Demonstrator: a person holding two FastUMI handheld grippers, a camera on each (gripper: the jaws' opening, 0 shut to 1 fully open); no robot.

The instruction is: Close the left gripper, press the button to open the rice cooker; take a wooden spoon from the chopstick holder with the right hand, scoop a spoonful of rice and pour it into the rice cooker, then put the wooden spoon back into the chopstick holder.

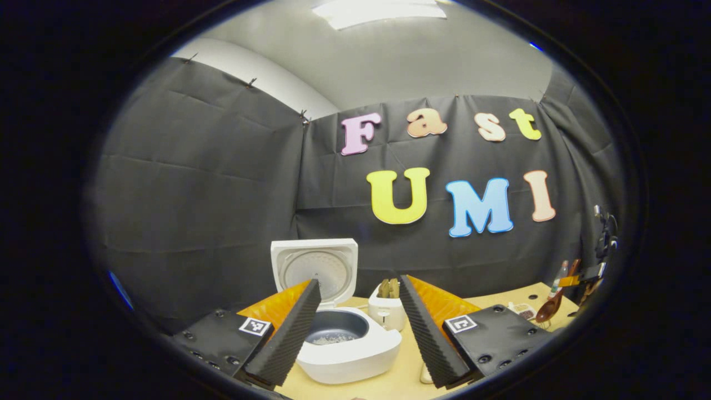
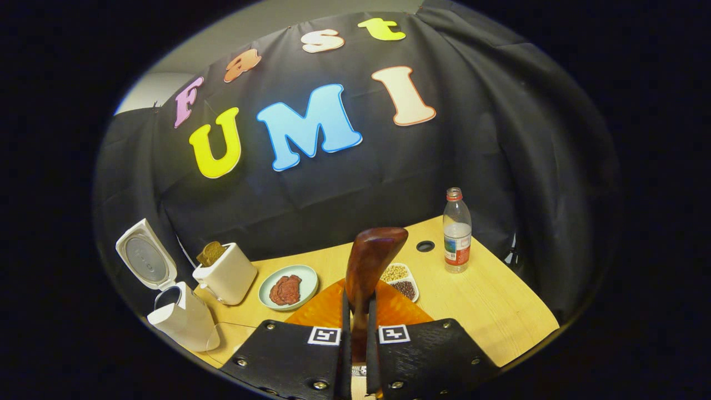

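Note:
The white rice cooker stands open with its lid upright, and a few white grains lie in its dark pot. My left gripper hovers just in front of it, open, its fingers framing the pot and holding nothing. At the far right a wooden spoon hangs bowl-down over the table. In the right gripper view, my right gripper is shut on the handle of that wooden spoon, whose bowl points up and away. The open rice cooker sits at the far left of that view.
A white toaster with bread stands beside the cooker. Right of it are a plate of meat, a small split dish of beans and a plastic bottle. A round hole is in the wooden table.

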